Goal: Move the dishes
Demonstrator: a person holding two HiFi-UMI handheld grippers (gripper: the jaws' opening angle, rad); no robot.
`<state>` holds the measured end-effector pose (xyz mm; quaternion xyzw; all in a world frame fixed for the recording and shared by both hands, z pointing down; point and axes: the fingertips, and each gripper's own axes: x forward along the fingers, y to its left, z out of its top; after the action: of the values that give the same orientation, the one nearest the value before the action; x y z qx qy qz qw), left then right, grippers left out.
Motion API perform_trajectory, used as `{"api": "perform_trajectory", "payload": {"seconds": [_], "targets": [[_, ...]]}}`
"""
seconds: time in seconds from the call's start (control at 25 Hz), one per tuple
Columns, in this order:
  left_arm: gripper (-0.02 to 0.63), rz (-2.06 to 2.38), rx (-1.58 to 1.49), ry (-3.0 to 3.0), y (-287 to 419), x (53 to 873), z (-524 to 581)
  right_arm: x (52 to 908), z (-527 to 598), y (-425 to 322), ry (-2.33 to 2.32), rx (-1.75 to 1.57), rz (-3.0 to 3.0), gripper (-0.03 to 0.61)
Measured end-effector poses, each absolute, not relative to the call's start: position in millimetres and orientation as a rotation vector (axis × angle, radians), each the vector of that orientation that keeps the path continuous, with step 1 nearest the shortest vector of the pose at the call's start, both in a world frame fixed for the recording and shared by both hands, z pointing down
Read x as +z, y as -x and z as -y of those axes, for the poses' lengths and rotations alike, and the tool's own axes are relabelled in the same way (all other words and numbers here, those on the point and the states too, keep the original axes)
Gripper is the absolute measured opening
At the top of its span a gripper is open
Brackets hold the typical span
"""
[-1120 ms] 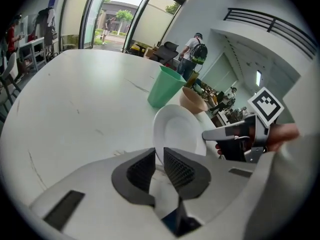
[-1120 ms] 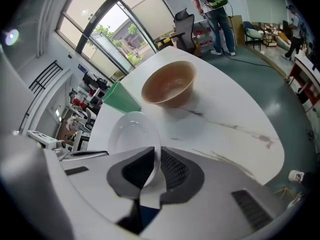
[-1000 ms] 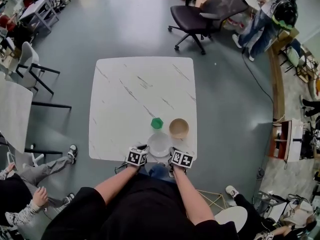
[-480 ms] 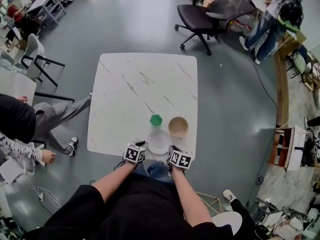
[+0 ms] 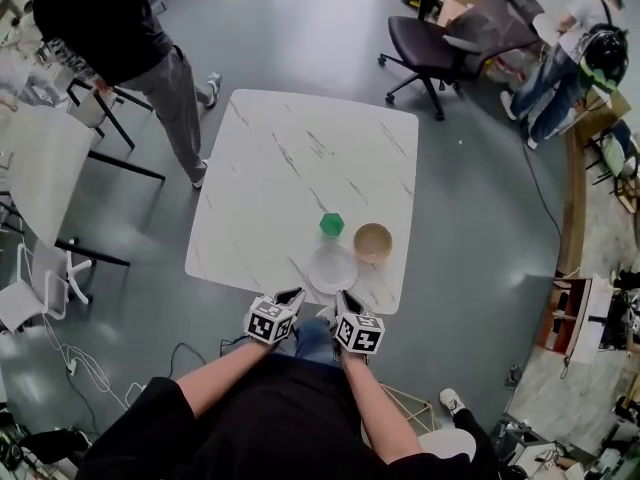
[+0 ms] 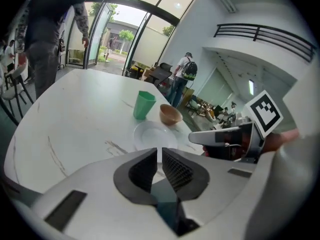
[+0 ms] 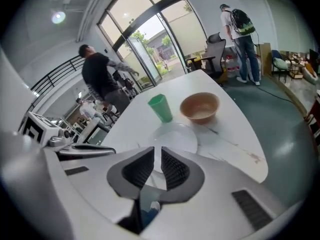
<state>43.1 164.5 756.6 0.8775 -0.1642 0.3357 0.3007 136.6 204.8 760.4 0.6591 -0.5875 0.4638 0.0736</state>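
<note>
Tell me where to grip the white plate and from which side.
Probably its near rim, coming low from the near edge of the table. The plate lies flat, so only the thin rim can be pinched, and the cup and bowl crowd its far side.

You've got a white surface [image 5: 290,168] veined with dark streaks; on it a green cup [image 5: 332,225], a tan bowl [image 5: 373,240] and a plain white plate [image 5: 333,268].

Bright even daylight, fisheye-warped edges
</note>
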Motion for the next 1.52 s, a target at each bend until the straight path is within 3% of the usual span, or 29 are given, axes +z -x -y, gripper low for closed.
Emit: {"api": "perform_trajectory", "payload": {"seconds": [0.68, 0.92, 1.24, 1.52], "targets": [[0.017, 0.439, 0.531, -2.545, 110, 608, -210, 593, -240, 75, -2.182, 0.86, 1.85, 0.023], [0.017, 0.455, 0.332, -2.703, 151, 545, -226, 563, -269, 106, -2.244, 0.721, 1.742, 0.017], [0.017, 0.478, 0.327, -2.802, 167, 518, -242, 515, -274, 126, -2.287, 0.468, 1.745, 0.017], [0.017, 0.446, 0.314, -2.875, 169, 505, -252, 507, -285, 127, -2.402, 0.443, 1.774, 0.017]]}}
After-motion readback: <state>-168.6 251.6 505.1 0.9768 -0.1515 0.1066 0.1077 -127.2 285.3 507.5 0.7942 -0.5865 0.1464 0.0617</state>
